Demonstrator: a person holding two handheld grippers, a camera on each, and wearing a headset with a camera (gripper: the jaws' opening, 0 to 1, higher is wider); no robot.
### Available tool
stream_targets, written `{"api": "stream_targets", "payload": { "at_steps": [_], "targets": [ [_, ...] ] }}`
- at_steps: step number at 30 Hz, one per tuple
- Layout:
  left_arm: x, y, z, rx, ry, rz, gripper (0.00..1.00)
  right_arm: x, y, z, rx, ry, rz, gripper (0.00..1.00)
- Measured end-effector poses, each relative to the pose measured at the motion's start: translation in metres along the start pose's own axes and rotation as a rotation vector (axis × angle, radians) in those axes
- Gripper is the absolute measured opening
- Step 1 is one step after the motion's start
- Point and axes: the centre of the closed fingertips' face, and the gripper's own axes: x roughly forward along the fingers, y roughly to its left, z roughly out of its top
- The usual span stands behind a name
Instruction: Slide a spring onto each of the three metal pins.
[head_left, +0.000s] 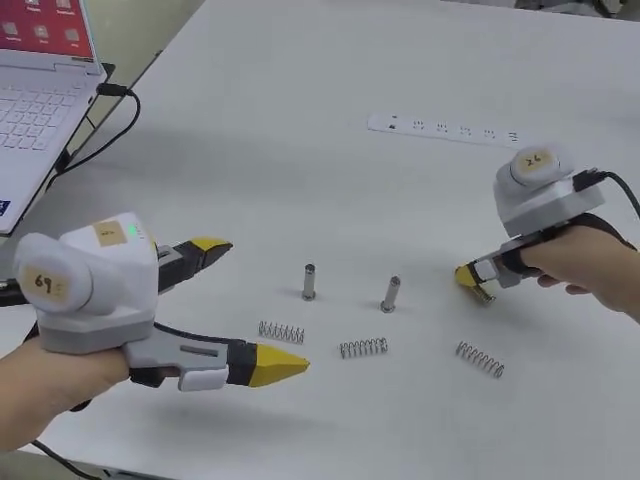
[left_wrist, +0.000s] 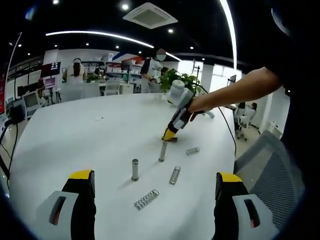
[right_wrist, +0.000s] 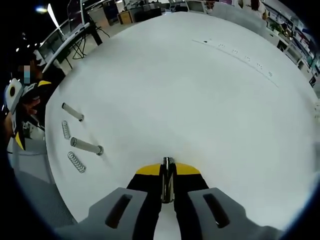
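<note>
Left gripper (head_left: 262, 305): fingers spread wide, holding nothing, lower left.
Right gripper (head_left: 473, 280): fingers closed tight on one pin (right_wrist: 167, 181), right side.
Standing pins (head_left: 309, 281): two, frame centre, on desk (head_left: 300, 140).
Springs (head_left: 363, 347): three flat just below them.

White, yellow-tipped left claw (head_left: 255, 305) and right claw (head_left: 470, 278); tag (head_left: 45, 285) perhaps 69.
</note>
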Motion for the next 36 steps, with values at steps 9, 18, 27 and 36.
{"api": "stream_targets", "payload": {
  "at_steps": [9,18,27,36],
  "targets": [
    [0.000,0.001,0.000,0.003,0.006,0.005,0.98,-0.006,0.004,-0.007,-0.028,-0.024,0.020,0.05],
    [0.003,-0.002,0.001,0.004,0.005,0.000,0.97,-0.017,0.006,-0.011,-0.030,-0.078,0.025,0.05],
    [0.003,-0.003,0.002,0.008,0.004,0.000,0.97,-0.033,0.004,-0.009,-0.003,-0.181,0.022,0.05],
    [0.005,-0.005,0.004,0.012,0.000,-0.003,0.97,-0.043,0.003,-0.009,0.030,-0.280,0.016,0.05]
  ]
}}
